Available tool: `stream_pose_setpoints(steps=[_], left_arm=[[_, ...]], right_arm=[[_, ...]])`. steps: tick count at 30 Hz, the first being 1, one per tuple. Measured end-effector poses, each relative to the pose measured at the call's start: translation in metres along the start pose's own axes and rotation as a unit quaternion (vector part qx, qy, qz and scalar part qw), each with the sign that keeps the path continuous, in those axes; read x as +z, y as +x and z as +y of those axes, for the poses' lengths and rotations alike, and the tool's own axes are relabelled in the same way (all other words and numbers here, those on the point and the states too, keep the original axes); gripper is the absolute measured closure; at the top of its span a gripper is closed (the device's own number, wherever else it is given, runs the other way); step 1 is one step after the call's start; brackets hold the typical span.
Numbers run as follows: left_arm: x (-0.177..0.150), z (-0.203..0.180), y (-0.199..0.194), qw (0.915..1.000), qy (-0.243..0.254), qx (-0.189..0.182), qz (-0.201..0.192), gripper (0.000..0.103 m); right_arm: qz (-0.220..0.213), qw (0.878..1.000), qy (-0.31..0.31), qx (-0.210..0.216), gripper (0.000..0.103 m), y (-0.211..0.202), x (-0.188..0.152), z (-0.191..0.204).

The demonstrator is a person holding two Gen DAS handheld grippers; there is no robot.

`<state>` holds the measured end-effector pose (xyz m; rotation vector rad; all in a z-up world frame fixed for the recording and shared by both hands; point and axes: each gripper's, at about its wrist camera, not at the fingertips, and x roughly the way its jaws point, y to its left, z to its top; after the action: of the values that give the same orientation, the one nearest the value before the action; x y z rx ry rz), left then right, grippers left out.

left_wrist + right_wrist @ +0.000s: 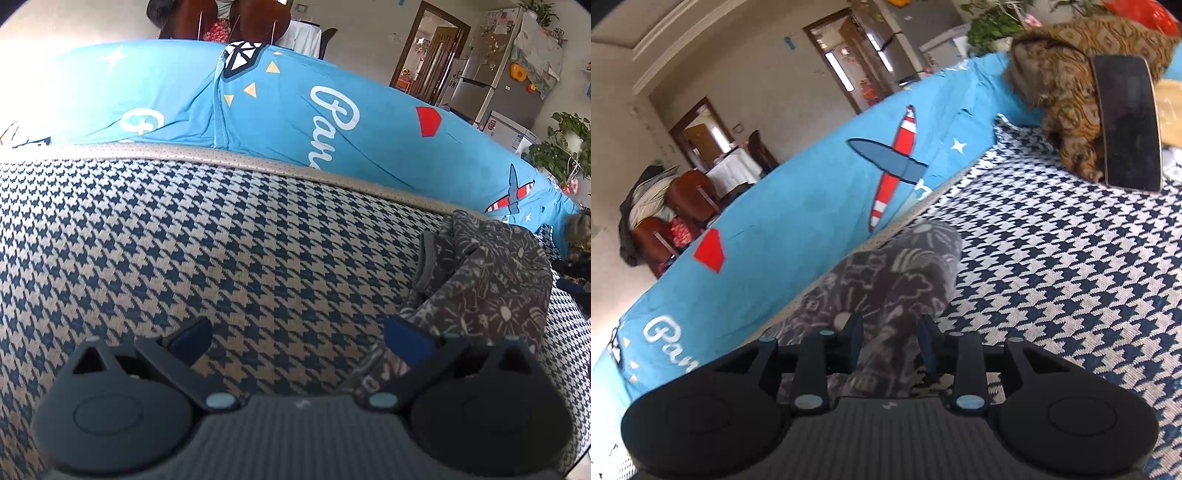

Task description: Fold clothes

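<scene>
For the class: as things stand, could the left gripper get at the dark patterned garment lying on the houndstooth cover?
Probably yes. The left gripper is open, and the patterned garment lies right beside its right-side finger, with nothing between them on the houndstooth cover.

My left tool (297, 338) fills the lower frame: matte black, two round side housings, a ribbed grey centre block, pale blue pivot caps, and blue pads on its black fingers (408, 345). My right tool (890, 347) looks identical, with narrower blue-edged fingers (855, 341).
</scene>
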<state>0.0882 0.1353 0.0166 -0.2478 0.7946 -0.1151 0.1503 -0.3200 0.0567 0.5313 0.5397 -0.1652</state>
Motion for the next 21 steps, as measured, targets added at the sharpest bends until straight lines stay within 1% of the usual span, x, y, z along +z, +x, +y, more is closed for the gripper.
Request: stream_pose_setpoints(steps=[5,7,11,13,15,17,19,21], left_arm=[[-0.011,0.003,-0.005,1.0000,0.001,0.007,0.007,0.000],[-0.015,0.004,-0.009,0.9999,-0.002,0.008,0.007,0.000],[-0.026,0.009,-0.013,0.9997,-0.020,0.010,0.014,0.000],[-0.032,0.011,-0.013,0.9994,-0.027,0.010,0.020,0.000],[-0.037,0.011,-0.012,0.9992,-0.028,0.016,0.023,0.000],[-0.042,0.012,-0.012,0.9991,-0.028,0.021,0.025,0.000],[-0.045,0.013,-0.011,0.9988,-0.031,0.024,0.028,0.000],[-0.048,0.016,-0.010,0.9985,-0.036,0.028,0.030,0.000]], right_arm=[[0.039,0.997,-0.018,0.061,0.070,-0.016,-0.022,0.013],[0.056,0.995,-0.030,0.079,0.070,-0.019,-0.033,0.020],[0.063,0.989,-0.075,0.112,0.070,-0.029,-0.053,0.038],[0.066,0.984,-0.094,0.135,0.070,-0.034,-0.062,0.047],[0.077,0.977,-0.107,0.169,0.069,-0.036,-0.072,0.055],[0.087,0.969,-0.125,0.192,0.069,-0.038,-0.083,0.063],[0.095,0.963,-0.147,0.206,0.070,-0.040,-0.095,0.072],[0.110,0.957,-0.172,0.204,0.069,-0.040,-0.108,0.079]])
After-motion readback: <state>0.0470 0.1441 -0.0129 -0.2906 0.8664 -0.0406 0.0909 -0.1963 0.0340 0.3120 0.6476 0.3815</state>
